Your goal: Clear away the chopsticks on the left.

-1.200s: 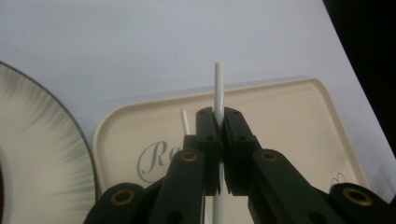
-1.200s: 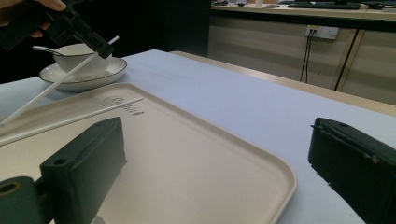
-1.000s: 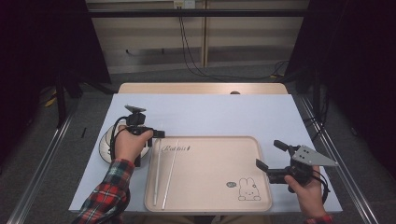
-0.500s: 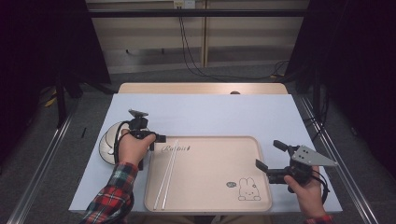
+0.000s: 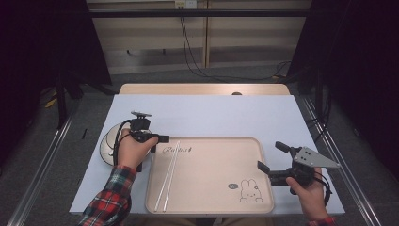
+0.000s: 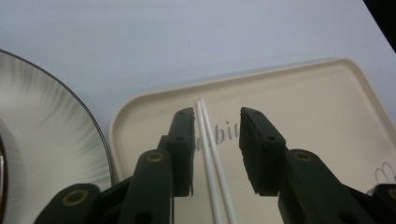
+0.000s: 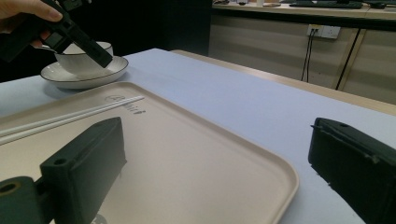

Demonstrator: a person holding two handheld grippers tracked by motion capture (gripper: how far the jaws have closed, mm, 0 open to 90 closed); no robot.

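A pair of white chopsticks [image 5: 168, 174] lies lengthwise on the left part of a beige tray [image 5: 211, 188] with a rabbit print. My left gripper [image 5: 162, 139] hovers open over the tray's far left corner. In the left gripper view the chopsticks [image 6: 210, 154] run between its spread jaws [image 6: 217, 116], below them and untouched, on the tray [image 6: 317, 107]. My right gripper [image 5: 273, 156] is held open at the tray's right edge with nothing in it. The right gripper view has its jaws [image 7: 219, 154] wide apart over the tray [image 7: 196, 154], with the chopsticks [image 7: 70, 116] farther off.
A white plate [image 5: 107, 143] with a dark rim sits left of the tray, partly under my left hand. In the right gripper view a white bowl [image 7: 84, 58] stands on the plate [image 7: 84, 79]. The pale blue tabletop [image 5: 226, 115] stretches beyond the tray.
My left gripper has drifted slightly right and nearer, from over the plate toward the tray's left corner. The right gripper has stayed put.
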